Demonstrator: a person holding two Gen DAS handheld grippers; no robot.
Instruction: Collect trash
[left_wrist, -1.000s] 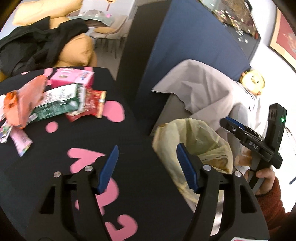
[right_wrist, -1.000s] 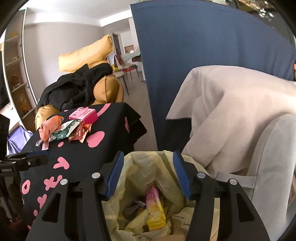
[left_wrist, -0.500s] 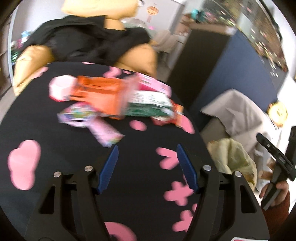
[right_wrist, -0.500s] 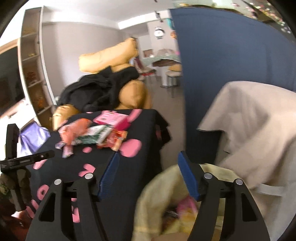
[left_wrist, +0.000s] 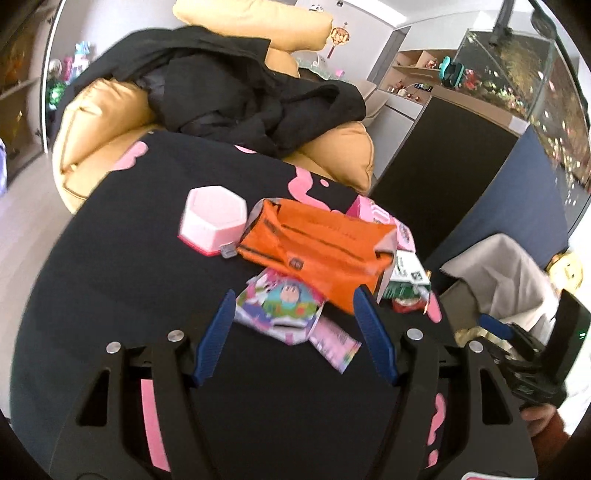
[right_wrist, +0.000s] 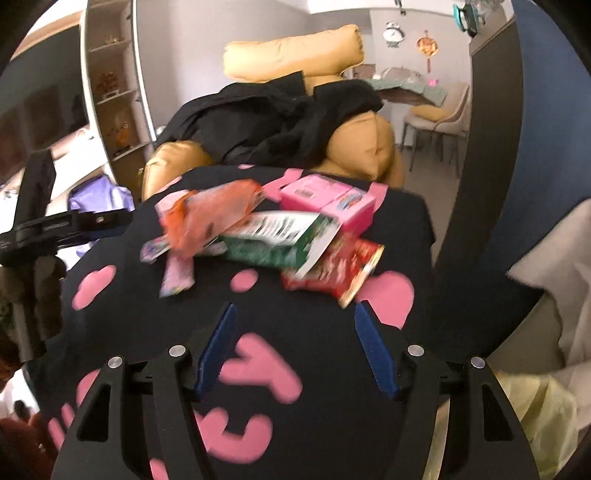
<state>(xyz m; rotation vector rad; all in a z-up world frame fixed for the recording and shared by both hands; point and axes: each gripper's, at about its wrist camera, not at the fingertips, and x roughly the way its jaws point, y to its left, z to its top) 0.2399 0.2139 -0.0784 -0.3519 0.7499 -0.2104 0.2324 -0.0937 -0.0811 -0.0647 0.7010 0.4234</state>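
Observation:
A heap of trash lies on a black table with pink shapes (left_wrist: 110, 295). In the left wrist view my left gripper (left_wrist: 295, 314) is open and empty, just short of a cartoon wrapper (left_wrist: 280, 302) and an orange packet (left_wrist: 317, 247); a pink hexagonal box (left_wrist: 214, 218) sits beyond. In the right wrist view my right gripper (right_wrist: 297, 332) is open and empty, just short of a red wrapper (right_wrist: 332, 273), a green carton (right_wrist: 280, 240) and a pink box (right_wrist: 328, 201). The yellow trash bag (right_wrist: 535, 410) is at the lower right.
A tan armchair with black clothes (left_wrist: 229, 92) stands behind the table. A grey cloth over a seat (left_wrist: 506, 269) and a dark blue panel (left_wrist: 517, 206) are to the right. Shelves (right_wrist: 110, 92) stand at the far left in the right wrist view.
Both grippers have swung away from the yellow bag to the trash heap on the table. Both stayed open and empty.

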